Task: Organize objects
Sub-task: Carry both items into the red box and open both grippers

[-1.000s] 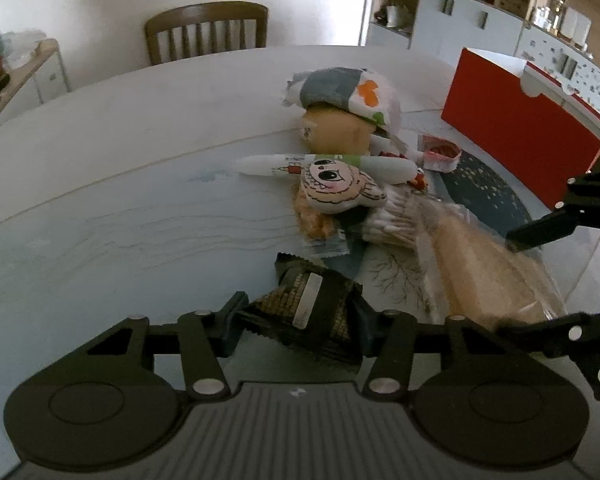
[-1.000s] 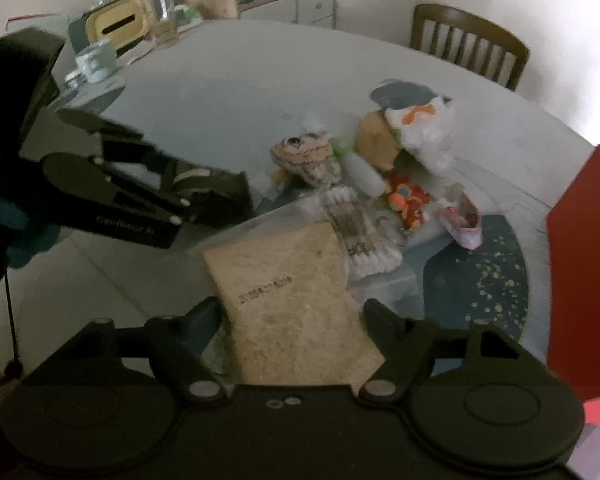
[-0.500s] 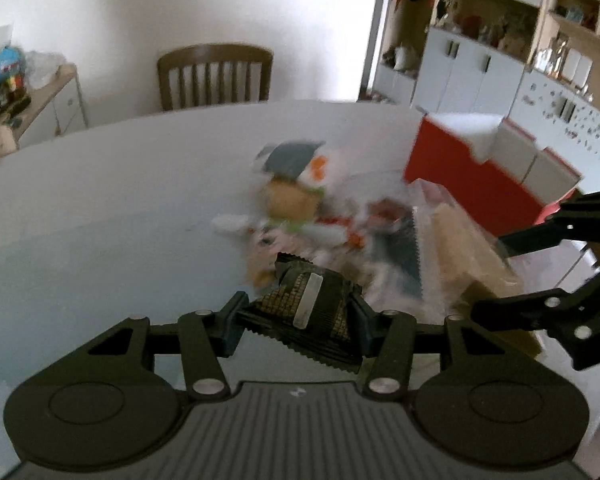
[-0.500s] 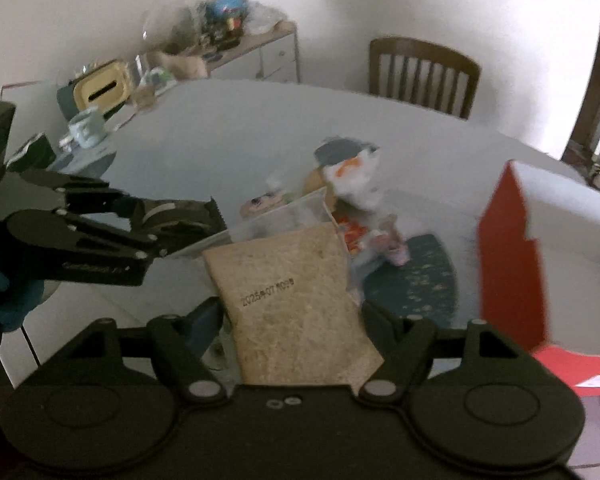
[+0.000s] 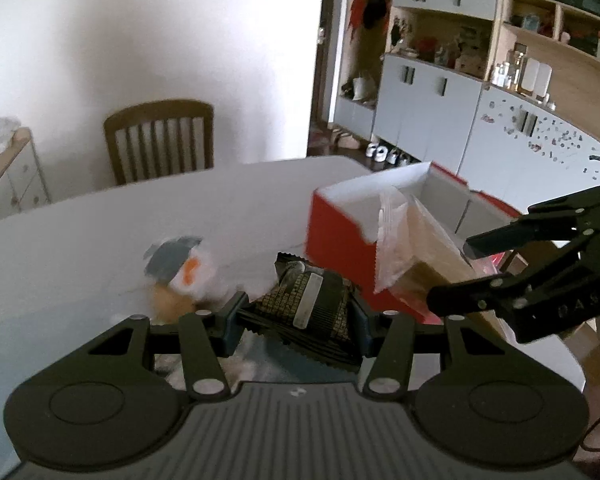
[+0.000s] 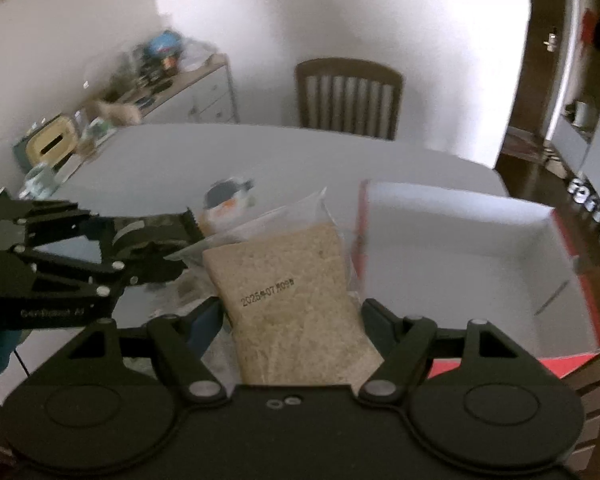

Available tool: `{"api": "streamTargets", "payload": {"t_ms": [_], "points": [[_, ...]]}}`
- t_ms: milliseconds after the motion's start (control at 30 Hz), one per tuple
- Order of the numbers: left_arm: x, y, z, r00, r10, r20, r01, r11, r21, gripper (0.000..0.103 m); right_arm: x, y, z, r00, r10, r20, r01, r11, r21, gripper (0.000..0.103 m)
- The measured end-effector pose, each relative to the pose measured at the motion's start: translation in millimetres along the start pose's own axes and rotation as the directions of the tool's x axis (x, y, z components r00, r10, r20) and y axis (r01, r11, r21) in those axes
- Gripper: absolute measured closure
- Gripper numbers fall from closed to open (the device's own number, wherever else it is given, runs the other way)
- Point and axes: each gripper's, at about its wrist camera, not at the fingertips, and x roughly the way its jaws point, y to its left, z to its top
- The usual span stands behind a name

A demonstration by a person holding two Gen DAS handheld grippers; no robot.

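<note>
Two handheld grippers, each carrying a packet toward an open red box (image 6: 460,240).

Left gripper (image 5: 296,316) clamped on dark snack packet (image 5: 312,304); right gripper (image 6: 292,316) pinching clear grain bag (image 6: 288,288) upright (likely for dropping in).

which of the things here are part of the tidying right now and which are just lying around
In the job:
- dark snack packet, clamped in the left gripper
- clear bag of grain, clamped in the right gripper
- red box, open, white inside

Just lying about:
- soft toy on the table
- wooden chair
- clutter on the sideboard
</note>
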Motion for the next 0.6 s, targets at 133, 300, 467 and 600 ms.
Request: {"api": "streamTargets", "payload": {"t_ms": [133,300,467,600], "points": [[13,-30,22,1.0,-0.012,0.027,0.011,0.999,0.048,0.051,-8,-34,7,0.999,-0.026,0.031,0.026,0.999,0.028,0.027],[33,-64,43,0.999,-0.021,0.04,0.017,0.995,0.101,0.051,-10,-78,11,0.997,-0.06,0.046,0.057,0.997,0.06,0.027],[62,-88,62,0.999,-0.032,0.009,0.031,0.995,0.095,0.051,4,-120,13,0.996,-0.088,0.014,0.086,0.99,0.116,0.027],[91,-100,74,0.999,-0.039,-0.038,0.043,0.995,0.089,0.051,16,-148,15,0.994,-0.109,-0.012,0.11,0.982,0.156,0.027]]}}
